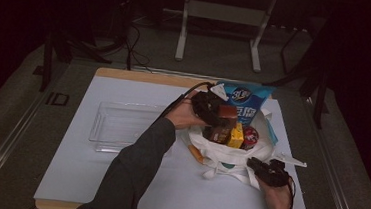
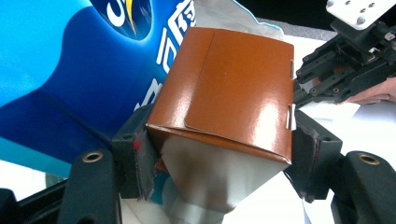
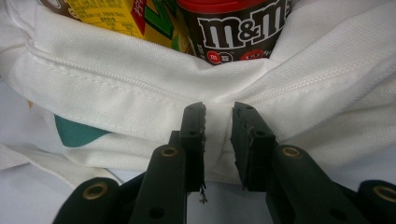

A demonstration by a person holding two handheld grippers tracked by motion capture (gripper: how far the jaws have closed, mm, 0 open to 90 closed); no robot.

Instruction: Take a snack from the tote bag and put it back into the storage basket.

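Two grippers work at a white cloth bag (image 1: 229,155) lying right of centre on the white table (image 1: 67,175). Nearest, at the bag's near right edge, the right gripper (image 1: 263,171) has its jaws pinched on a fold of the bag's white fabric; in the right gripper view the cloth (image 3: 219,112) passes between the two black jaws, which stand close together with the seam just beyond them. Just behind that hem, inside the bag, stand a yellow carton (image 3: 116,16) and, to its right, a dark M&M's tub with a red lid (image 3: 233,28). Farther off, over the bag's far left side, the left gripper (image 1: 217,118) is clamped on a brown box (image 2: 224,88); its pads press on the box's two sides and the box sits tilted above the bag's mouth. Behind the box, at the bag's far side, leans a large blue packet (image 1: 244,99). Left of the bag, well apart, lies a clear plastic tray (image 1: 106,128).
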